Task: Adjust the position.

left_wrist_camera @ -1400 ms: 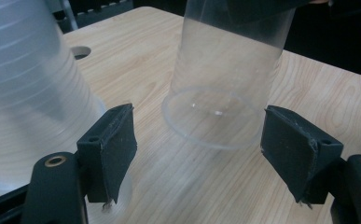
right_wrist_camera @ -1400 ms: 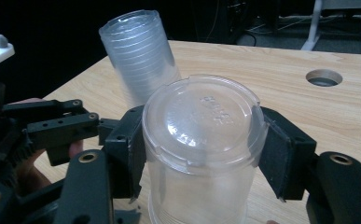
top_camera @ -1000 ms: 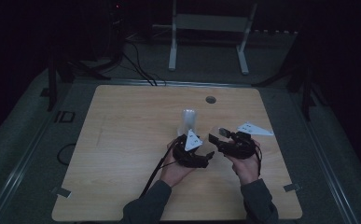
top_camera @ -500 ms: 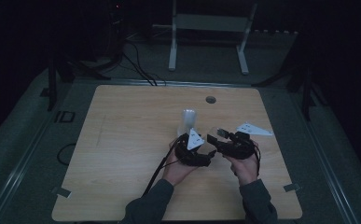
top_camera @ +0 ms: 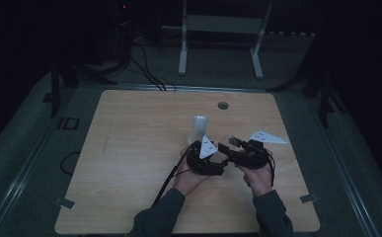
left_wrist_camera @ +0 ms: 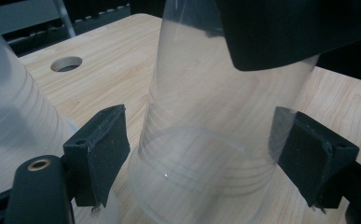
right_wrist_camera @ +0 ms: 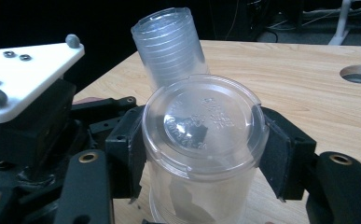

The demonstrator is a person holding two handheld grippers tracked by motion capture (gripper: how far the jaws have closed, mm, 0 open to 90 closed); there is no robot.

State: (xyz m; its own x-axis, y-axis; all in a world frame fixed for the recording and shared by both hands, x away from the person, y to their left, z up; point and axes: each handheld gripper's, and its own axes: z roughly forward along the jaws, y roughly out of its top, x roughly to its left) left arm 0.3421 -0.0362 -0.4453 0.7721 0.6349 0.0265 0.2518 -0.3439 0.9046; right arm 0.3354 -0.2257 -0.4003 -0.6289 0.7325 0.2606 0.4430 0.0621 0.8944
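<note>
Right gripper [right_wrist_camera: 201, 154] is clamped on the top of an upside-down clear plastic cup [right_wrist_camera: 201, 140] standing on the tabletop [right_wrist_camera: 308, 93] in front of the person, a stack of clear cups [right_wrist_camera: 171, 44] just behind it. Left gripper [left_wrist_camera: 201, 158] straddles the cup's lower wall, pads [left_wrist_camera: 106, 151] apparently off it, so released. Cup looks light, thin, slick and easily crushed; best gripped gently near the stiffer ribbed base or rim.
</note>
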